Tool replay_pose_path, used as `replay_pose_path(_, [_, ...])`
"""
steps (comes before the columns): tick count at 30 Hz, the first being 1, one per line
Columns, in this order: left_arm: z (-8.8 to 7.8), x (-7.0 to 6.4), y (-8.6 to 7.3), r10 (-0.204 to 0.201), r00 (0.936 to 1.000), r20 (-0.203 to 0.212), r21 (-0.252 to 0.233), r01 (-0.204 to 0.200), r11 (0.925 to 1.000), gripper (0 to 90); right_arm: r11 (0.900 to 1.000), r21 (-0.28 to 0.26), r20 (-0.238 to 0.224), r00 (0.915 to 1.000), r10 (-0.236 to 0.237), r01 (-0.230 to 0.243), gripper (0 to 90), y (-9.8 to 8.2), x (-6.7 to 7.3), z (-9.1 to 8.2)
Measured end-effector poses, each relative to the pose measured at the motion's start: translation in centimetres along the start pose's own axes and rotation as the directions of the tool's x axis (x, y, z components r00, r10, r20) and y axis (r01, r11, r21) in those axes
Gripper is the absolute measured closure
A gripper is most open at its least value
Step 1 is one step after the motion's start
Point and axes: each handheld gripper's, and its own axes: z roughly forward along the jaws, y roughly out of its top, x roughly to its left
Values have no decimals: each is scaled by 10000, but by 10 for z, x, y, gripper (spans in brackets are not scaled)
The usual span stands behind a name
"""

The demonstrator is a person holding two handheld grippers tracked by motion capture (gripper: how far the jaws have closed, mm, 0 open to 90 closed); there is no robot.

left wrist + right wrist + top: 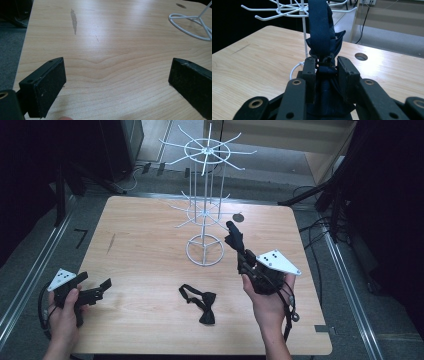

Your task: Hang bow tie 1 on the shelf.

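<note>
- My right hand-held gripper is pinching a dark navy fabric bow tie; in the right gripper view its black jaws press on the tie's knot and the strap rises upright between them.
- In the high view that bow tie sits above the light wooden worktop, just beside the round base of the white wire display rack with radiating hooks, on its right side.
- A second bow tie, black with a looped strap, lies flat on the worktop near the front edge, between my two hands and apart from both.
- My left hand-held gripper rests low at the worktop's left front, its jaws spread wide with only bare wood between them in the left gripper view.
- A grey smear marks the wood ahead of the left jaws.
</note>
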Motion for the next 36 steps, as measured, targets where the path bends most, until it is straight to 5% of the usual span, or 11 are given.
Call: replay_pose_path(36, [0, 0, 0, -30, 10000, 50, 20, 30, 10000, 16, 9982, 263, 183, 9984, -543, 539, 690, -2, 31, 40])
